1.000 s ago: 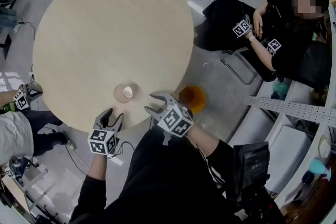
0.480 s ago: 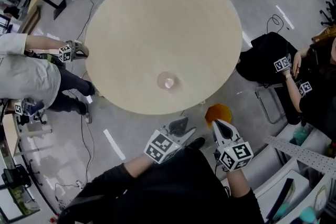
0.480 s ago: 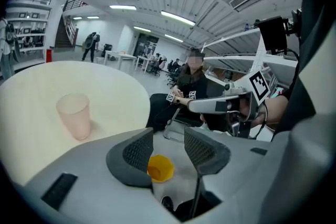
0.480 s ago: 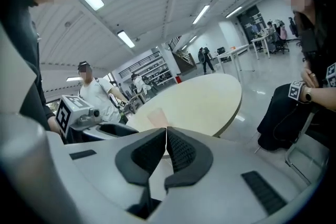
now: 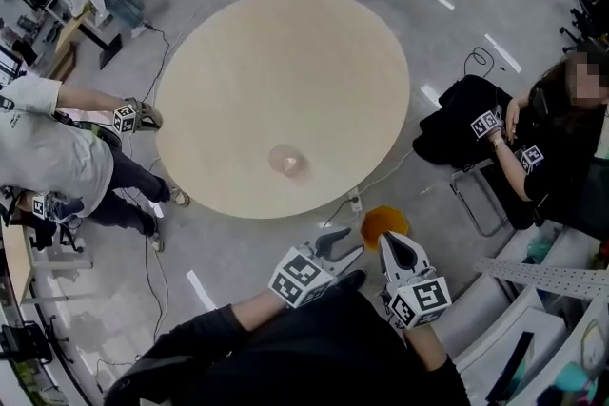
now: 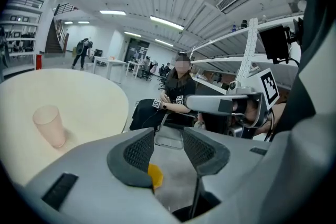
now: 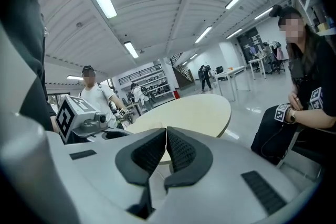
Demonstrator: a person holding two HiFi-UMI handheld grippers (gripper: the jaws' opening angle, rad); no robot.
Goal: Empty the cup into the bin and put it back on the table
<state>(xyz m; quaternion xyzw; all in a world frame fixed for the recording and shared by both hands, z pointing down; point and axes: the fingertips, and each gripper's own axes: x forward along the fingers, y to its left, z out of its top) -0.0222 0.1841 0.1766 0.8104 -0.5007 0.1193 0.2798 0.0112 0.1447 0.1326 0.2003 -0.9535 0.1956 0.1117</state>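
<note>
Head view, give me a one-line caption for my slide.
A pale cup stands near the edge of the round table, with an orange bin on the floor just off it.

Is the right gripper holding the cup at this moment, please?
No, the right gripper is shut with nothing between its jaws, and the cup stands on the table.

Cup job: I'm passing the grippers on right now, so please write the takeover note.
Left gripper open, jaws just been closing a little, nothing between them.
Right gripper shut, empty.
Both hang off the table, near the orange bin on the floor.
Cup stands upright on the table, held by neither.
Whether it was emptied can't be told: check, tip into bin if needed, return it.
</note>
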